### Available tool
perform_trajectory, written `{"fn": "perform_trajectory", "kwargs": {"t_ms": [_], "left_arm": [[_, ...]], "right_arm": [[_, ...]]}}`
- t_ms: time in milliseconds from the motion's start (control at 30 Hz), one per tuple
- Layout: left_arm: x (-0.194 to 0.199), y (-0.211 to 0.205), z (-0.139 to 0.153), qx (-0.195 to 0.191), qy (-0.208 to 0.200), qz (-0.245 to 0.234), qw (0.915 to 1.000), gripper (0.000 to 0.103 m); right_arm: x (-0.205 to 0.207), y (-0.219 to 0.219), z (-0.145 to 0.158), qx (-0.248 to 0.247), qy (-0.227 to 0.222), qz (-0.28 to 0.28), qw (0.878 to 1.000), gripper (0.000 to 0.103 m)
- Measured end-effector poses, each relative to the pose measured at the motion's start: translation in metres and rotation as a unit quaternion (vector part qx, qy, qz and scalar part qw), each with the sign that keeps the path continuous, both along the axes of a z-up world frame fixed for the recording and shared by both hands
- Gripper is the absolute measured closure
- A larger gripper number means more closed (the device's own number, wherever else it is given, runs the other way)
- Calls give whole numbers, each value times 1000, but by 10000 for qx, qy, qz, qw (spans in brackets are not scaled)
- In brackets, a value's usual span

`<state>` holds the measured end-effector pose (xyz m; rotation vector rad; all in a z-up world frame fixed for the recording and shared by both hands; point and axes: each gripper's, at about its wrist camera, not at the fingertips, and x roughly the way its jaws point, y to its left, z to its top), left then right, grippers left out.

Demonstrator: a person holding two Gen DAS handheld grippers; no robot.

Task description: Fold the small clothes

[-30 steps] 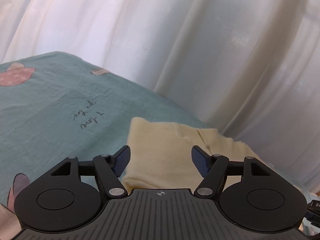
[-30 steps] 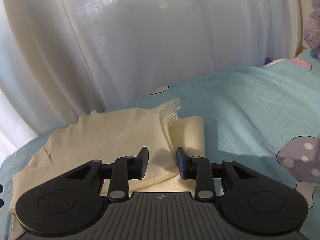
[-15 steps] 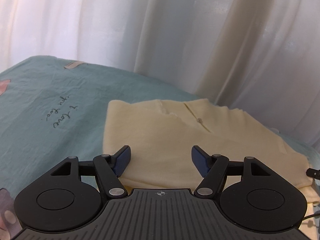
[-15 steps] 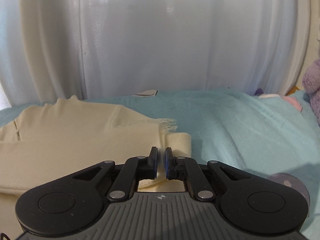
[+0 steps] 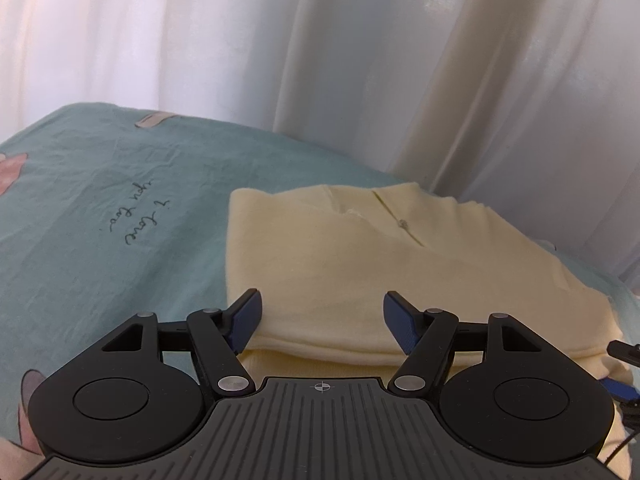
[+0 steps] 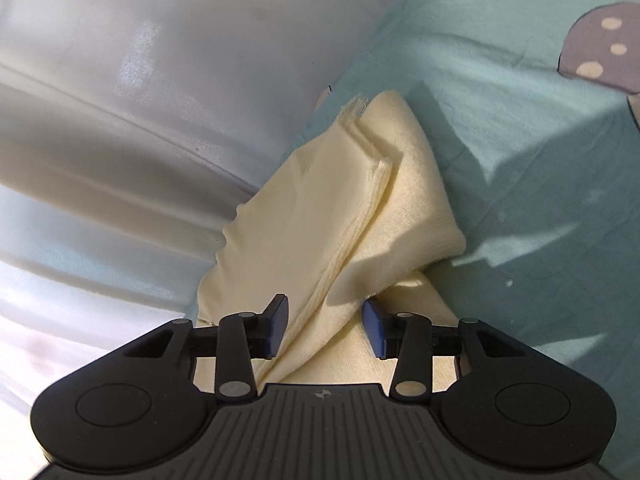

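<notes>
The left claw (image 5: 322, 322) stands wide, holding nothing, its blue pads (image 5: 246, 320) spread either side of the near folded edge of the cream top (image 5: 360, 256). The right claw (image 6: 325, 330) is part open, and cloth runs up between its pads (image 6: 278, 326); whether they pinch it cannot be told from this view. The top lies on the teal sheet (image 5: 100, 220), already folded into layers, close under the white curtain (image 5: 280, 60). From the left claw it spreads away toward 12 and 1 o'clock, its long axis running from 9 toward 3 o'clock, its neck slit (image 5: 400, 220) at about 1 o'clock. In the right view the camera is rolled hard, so the sheet (image 6: 540, 160) climbs the right side and the curtain (image 6: 140, 100) fills the left; the stacked edges of the top (image 6: 360, 200) rise from the claw toward 12 o'clock. That roll suggests the right hand is turned over, mid-fold. The right claw looks nearer the cloth, already in among the layers, so the next fold likely turns on it, while the left sits level and low at the near edge, ready to close.
</notes>
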<state>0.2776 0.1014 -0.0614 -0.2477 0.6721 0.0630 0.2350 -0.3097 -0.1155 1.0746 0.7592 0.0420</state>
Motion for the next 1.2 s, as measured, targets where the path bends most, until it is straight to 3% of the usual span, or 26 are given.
{"fn": "perform_trajectory", "kwargs": {"t_ms": [33,100,333,533,700,933,1033,1200], "left_arm": [[-1,0,0,-26,-1,-21,10000,30],[1,-1,0,-52,38,-60,10000,30],[12,-5,-7,133,297,-142,9994,30],[19,-14,-14,666,351,-259,9968,31],[16,-14,-15,841,338,-299,9954,31],[-19,9,6,766,462,-94,9959,34],[-56,34,31,681,308,36,9972,32],[-129,79,88,958,180,587,9935,30]], "right_arm": [[4,4,0,44,11,20,10000,74],[16,11,-1,-208,125,114,9996,96],[47,25,11,-1427,87,271,9894,97],[59,27,10,-1830,-147,416,9821,98],[50,18,10,-1688,-203,705,9829,96],[-7,22,21,-1888,-141,1575,9692,90],[-51,23,25,-1999,-151,2147,9559,87],[-131,15,36,-2144,35,3022,9288,75]]}}
